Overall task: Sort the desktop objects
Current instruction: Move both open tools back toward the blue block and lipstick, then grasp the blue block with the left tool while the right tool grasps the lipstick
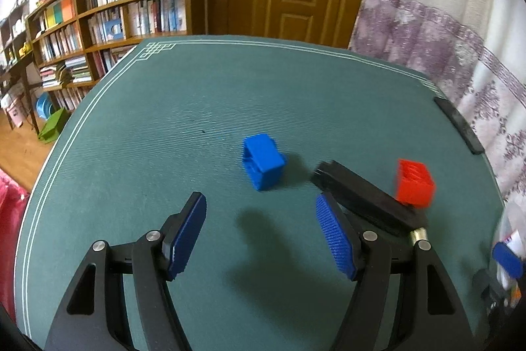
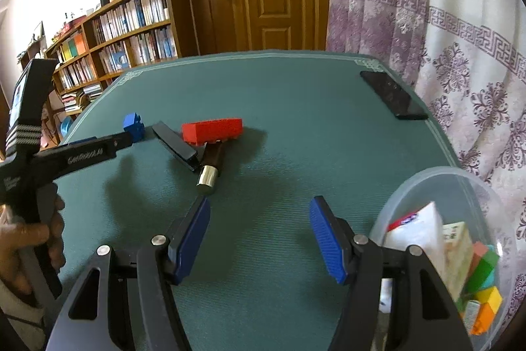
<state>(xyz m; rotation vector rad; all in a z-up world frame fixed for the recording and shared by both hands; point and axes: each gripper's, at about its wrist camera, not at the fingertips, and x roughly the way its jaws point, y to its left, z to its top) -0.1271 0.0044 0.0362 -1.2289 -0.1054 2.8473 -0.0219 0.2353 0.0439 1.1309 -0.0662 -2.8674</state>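
Left wrist: left claw (image 1: 261, 229) spread, empty, above green desk (image 1: 164, 120). Blue block (image 1: 263, 161) just ahead; red block (image 1: 415, 182) right, black bar (image 1: 361, 196) between.

Right wrist: right claw (image 2: 259, 231) spread, empty. Red block (image 2: 213, 129) ahead, touching black bar (image 2: 176, 144); clear bowl (image 2: 427, 186) of sorted items at right.

The black plastic left gripper (image 2: 98, 144), seen from the right wrist camera, carries pale lettering on its side, perhaps "GenROBOT.AI"; the blur prevents certainty.
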